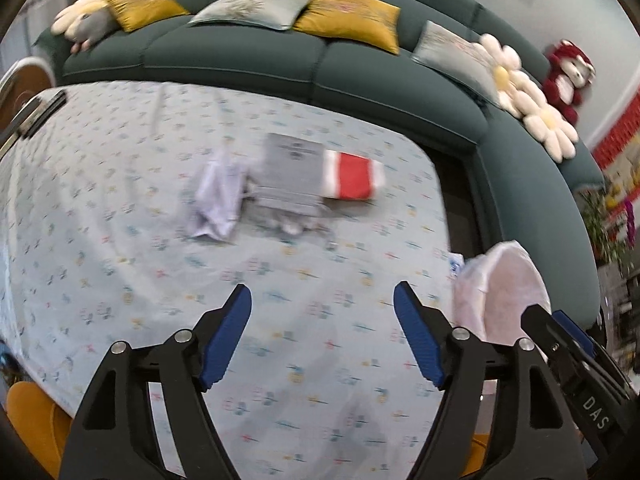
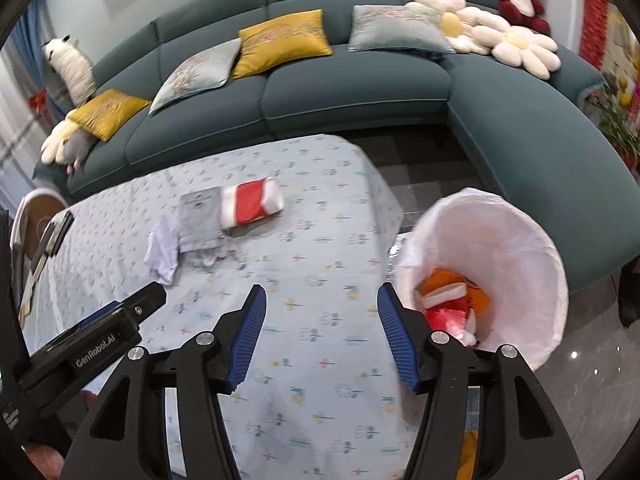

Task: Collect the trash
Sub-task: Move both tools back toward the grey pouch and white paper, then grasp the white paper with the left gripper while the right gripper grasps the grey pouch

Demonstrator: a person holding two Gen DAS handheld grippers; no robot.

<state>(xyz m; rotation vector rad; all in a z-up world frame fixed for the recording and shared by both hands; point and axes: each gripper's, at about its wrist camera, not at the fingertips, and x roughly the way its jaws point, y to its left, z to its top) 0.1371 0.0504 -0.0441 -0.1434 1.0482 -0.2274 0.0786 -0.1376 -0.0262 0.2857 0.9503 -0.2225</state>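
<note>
On the patterned tablecloth [image 1: 280,300] lie a red-and-white packet [image 1: 352,176] [image 2: 252,204], a grey flat pouch [image 1: 292,172] [image 2: 200,216] and a crumpled white wrapper [image 1: 218,196] [image 2: 162,250], close together. A white-lined trash bin [image 2: 500,240] stands off the table's right edge with orange, red and white trash inside; it also shows in the left wrist view [image 1: 500,292]. My left gripper [image 1: 322,304] is open and empty above the cloth. My right gripper [image 2: 322,304] is open and empty, beside the bin.
A dark green curved sofa [image 2: 360,92] with yellow and grey cushions, flower pillows and plush toys wraps behind the table. A dark remote-like object [image 2: 52,236] lies at the table's far left edge. The left gripper's body [image 2: 100,336] shows at the left of the right view.
</note>
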